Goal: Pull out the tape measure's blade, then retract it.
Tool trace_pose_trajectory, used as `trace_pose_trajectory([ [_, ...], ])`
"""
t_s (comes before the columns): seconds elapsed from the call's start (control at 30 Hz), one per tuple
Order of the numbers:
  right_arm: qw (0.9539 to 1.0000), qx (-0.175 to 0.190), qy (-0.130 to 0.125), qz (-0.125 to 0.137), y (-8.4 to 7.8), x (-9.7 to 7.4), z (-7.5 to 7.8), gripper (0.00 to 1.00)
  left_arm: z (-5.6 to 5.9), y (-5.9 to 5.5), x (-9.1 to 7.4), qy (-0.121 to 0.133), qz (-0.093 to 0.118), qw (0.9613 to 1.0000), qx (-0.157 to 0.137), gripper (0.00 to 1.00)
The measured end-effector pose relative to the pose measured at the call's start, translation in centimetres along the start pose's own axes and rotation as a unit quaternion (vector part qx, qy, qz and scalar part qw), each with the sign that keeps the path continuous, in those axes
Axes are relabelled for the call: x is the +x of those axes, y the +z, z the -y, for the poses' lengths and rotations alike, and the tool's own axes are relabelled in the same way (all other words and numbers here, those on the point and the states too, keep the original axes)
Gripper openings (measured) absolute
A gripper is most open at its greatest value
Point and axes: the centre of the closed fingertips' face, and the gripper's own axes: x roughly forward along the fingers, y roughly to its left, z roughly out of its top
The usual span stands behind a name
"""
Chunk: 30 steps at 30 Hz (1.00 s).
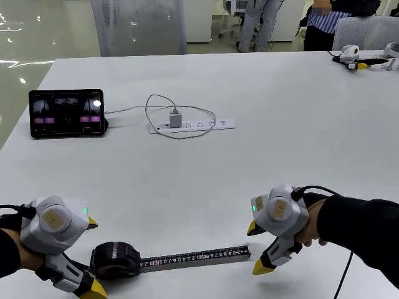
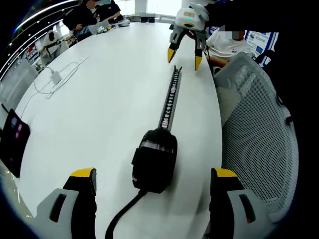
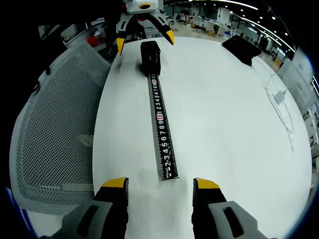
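Partly cut off: cord (image 2: 125,213) trailing from tape measure (image 2: 154,160).

Before me spreads a broad white counter (image 1: 280,124), carrying a black tablet (image 1: 67,113) and white power strip (image 1: 193,125). Glossy pale floor (image 1: 31,37) lies beyond; a grey mesh chair (image 3: 55,114) stands beside me.

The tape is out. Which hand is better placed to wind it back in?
Probably the left: the left tool sits open astride the case, where a release would likely be. The right tool hangs open just short of the blade, touching nothing.
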Motion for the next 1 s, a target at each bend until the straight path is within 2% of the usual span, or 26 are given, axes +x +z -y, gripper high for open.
trace_pose_trajectory([
  [0.03,1.0000,0.003,0.000,0.000,-0.1,0.0,0.0,0.50,0.1,0.0,0.0,-0.001,0.002,1.0000,-0.001,0.95],
  [0.07,1.0000,0.008,0.000,0.000,-0.2,0.0,-0.1,0.51,0.2,0.2,-0.1,-0.003,0.010,0.9998,-0.018,0.97],
  [0.17,0.9999,0.014,-0.003,0.006,-0.2,0.0,-0.1,0.55,0.3,-0.4,-0.2,-0.001,0.006,0.9998,-0.021,0.99],
  [0.27,0.9996,0.015,-0.005,0.022,0.1,-0.3,-0.4,0.60,0.7,-0.8,-0.3,-0.005,0.006,0.9997,-0.024,0.99],
  [0.33,0.9995,0.013,-0.009,0.028,0.2,-0.4,-0.3,0.68,1.2,-0.8,-0.3,-0.009,0.007,0.9995,-0.028,0.99],
  [0.43,0.9989,0.018,-0.006,0.043,0.5,-0.6,-0.6,0.77,1.3,-1.1,-0.2,-0.007,0.012,0.9993,-0.034,0.99],
  [0.5,0.9978,0.025,0.015,0.059,0.8,-0.6,-1.6,0.84,1.4,-1.3,-0.2,-0.007,0.014,0.9992,-0.037,0.99],
  [0.63,0.9975,0.016,0.012,0.068,0.6,-0.3,-1.9,0.99,1.3,-1.5,-0.4,-0.004,0.015,0.9992,-0.037,0.99],
  [0.7,0.9974,0.016,0.009,0.069,0.5,-0.3,-2.0,0.99,1.1,-1.5,-0.6,0.001,0.019,0.9988,-0.046,0.99],
  [0.8,0.9955,0.037,-0.006,0.088,0.8,-0.4,-1.5,0.99,0.2,-0.5,-0.9,0.026,0.062,0.9946,-0.079,0.99],
  [0.87,0.9940,0.042,-0.026,0.098,0.8,-0.5,-1.0,0.99,-0.4,-0.3,-1.2,0.044,0.077,0.9911,-0.099,0.99],
  [0.9,0.9916,0.057,-0.040,0.109,0.9,-0.7,-0.7,0.99,-0.8,0.0,-1.5,0.057,0.094,0.9873,-0.115,0.99],
  [0.97,0.9887,0.064,-0.052,0.125,1.2,-1.1,-0.3,0.99,-1.1,0.3,-1.8,0.071,0.115,0.9820,-0.132,0.99],
  [1.0,0.9865,0.075,-0.058,0.133,1.2,-1.4,-0.3,0.99,-1.1,0.4,-2.1,0.077,0.130,0.9779,-0.145,0.99],
])
